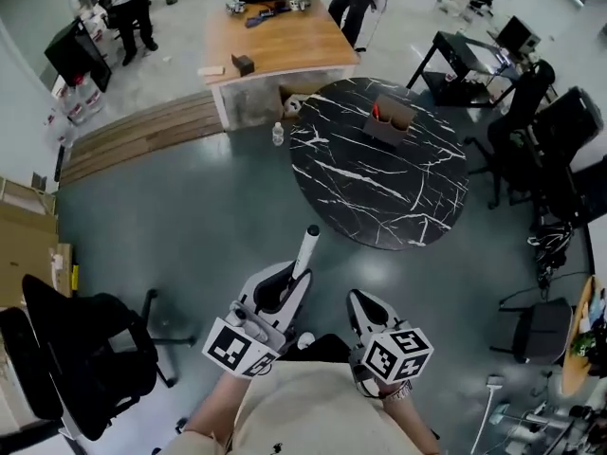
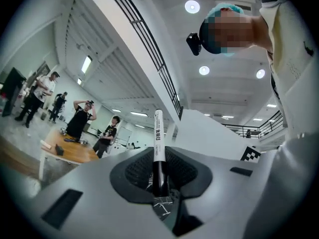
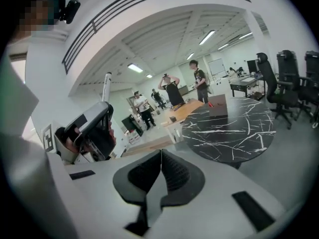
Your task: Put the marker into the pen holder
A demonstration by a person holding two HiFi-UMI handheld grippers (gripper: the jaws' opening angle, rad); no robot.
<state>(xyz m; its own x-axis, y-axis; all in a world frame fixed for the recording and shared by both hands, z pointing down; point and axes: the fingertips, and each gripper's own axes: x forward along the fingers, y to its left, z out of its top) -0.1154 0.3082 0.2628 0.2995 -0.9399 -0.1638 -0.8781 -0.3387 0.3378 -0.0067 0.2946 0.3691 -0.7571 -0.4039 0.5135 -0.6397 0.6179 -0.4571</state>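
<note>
Standing upright, marker (image 2: 158, 138) clamped in L gripper (image 2: 159, 177).

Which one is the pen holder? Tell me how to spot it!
Look for the big round black table with white streaks, out on the grey floor. Toward its far edge stands the pen holder, a small brown boxy thing with something red poking out. It is the only thing on that table.

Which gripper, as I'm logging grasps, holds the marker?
The left gripper: its fingers clamp the black-and-white marker upright. The right gripper is shut on nothing.
</note>
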